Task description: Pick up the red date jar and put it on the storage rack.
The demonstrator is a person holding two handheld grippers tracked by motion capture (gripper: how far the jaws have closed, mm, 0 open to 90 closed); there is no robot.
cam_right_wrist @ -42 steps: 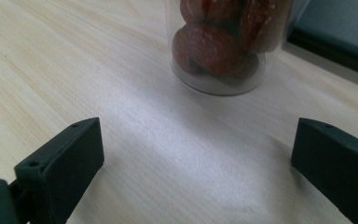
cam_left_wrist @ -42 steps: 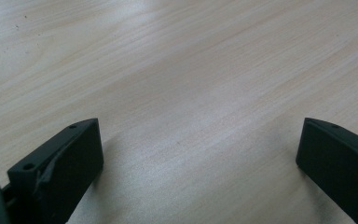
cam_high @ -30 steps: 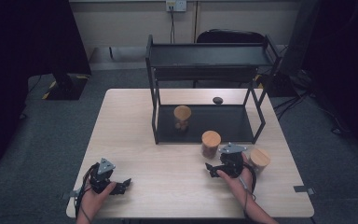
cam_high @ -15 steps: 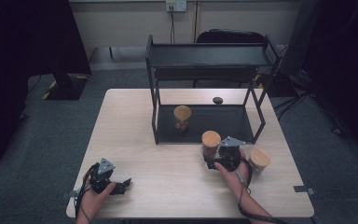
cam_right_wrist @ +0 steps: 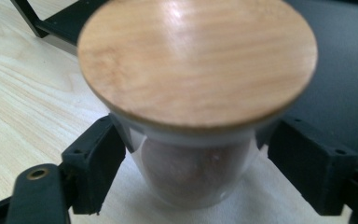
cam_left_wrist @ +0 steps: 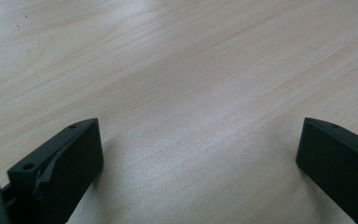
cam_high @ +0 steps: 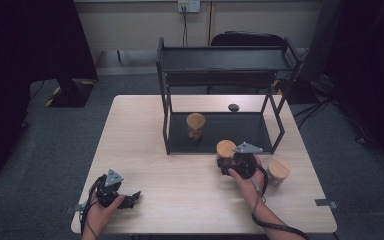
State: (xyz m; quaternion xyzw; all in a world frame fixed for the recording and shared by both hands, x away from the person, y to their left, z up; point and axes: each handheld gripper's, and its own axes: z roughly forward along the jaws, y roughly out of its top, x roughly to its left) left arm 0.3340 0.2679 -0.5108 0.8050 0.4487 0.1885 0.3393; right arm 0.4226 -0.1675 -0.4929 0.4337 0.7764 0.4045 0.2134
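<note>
The right tool [cam_high: 228,165] stood at the near edge of the black rack [cam_high: 166,125], and its jaws had just been closing on the jar [cam_right_wrist: 196,116] that stood between them, a small glass jar with a round wooden lid. In the right gripper view the two black jaws sat against the glass just under the lid, one on each side, so the tool looked clamped on the jar, though the contact on the right side was partly hidden by the lid's overhang. The jar stood upright on the table [cam_high: 145,135], its long axis vertical, directly ahead of the right tool and just in front of the rack's lower shelf. A second jar [cam_high: 278,171] of the same kind stood just beside the right hand on its outer side, and a third jar [cam_high: 195,127] stood inside the rack on the lower shelf. The left tool [cam_high: 122,199] rested well apart near the table's near left corner, its jaws wide apart over bare wood with nothing between them. The right hand was plainly the nearer one to the work. Judging from this layout, the coming move would likely carry the gripped jar forward into the rack, so keeping it vertical and clearing the rack's front rail would matter most.
</note>
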